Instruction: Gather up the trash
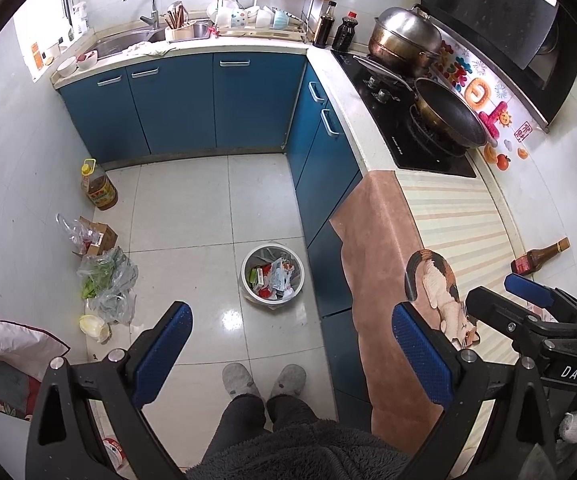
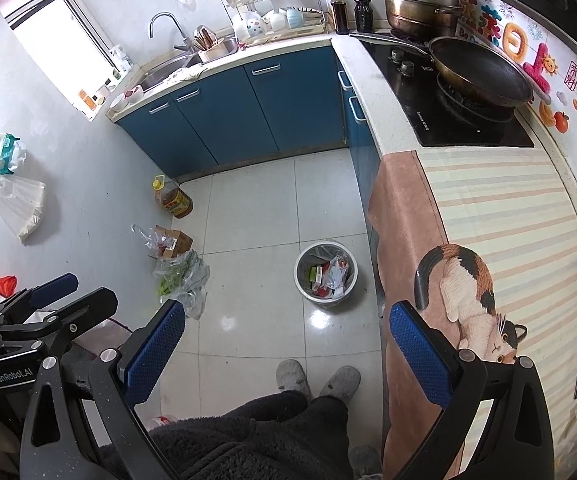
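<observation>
Left gripper [image 1: 290, 350]: fingers apart, empty, held high over the floor.

Bags [image 1: 106, 280]: clear plastic, crumpled, one with green vegetable matter inside; on the tiles by the left wall, beside a small carton [image 1: 98, 236]. Judged light, limp and slippery; best pinched at a bunched fold or neck, since loose film may slide out or spill its contents.

Bin [image 1: 272, 274]: round, white, lined, centre floor near the blue cabinets; already holds wrappers and packets, part full. Judged light and rigid.

Bottle [image 1: 540, 258]: brown, lying on the striped counter mat at right; whether it is trash is unclear.

Right gripper [image 2: 286, 350]: fingers apart, empty, likewise held high.
</observation>
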Demonstrator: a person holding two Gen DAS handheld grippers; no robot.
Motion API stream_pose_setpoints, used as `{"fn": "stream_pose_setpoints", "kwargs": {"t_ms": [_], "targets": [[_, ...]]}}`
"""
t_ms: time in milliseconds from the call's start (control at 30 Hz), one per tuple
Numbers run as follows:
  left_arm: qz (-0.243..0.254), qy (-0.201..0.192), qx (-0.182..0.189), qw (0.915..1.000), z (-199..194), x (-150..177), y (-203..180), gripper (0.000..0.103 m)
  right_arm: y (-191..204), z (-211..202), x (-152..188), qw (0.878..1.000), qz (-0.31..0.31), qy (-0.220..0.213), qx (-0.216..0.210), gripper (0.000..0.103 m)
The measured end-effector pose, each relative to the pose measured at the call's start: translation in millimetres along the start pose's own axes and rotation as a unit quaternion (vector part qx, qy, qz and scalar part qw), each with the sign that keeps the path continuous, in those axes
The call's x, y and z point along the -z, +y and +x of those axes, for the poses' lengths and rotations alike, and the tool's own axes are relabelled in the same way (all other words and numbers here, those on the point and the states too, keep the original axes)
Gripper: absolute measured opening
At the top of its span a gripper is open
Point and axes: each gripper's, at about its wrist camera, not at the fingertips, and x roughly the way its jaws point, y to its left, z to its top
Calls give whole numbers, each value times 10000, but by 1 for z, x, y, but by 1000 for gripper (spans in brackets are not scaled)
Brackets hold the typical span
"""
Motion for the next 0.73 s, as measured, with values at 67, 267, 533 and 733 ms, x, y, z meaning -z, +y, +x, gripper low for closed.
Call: {"fn": "stream_pose_setpoints", "kwargs": {"t_ms": [67, 267, 533, 733], "targets": [[2, -9, -8, 10000, 1, 1, 0, 102, 0, 0, 0, 10000, 4, 2, -6, 103], [-6, 7, 9, 10000, 2, 1, 0, 102, -1, 1, 0, 10000, 5, -16, 0, 103], [-14, 1, 3, 10000, 3, 1, 1, 102, -2, 1, -1, 10000, 6, -3, -1, 103], [-16, -6, 24, 10000, 4, 0, 1, 102, -2, 1, -1, 10000, 4, -2, -1, 103]]}}
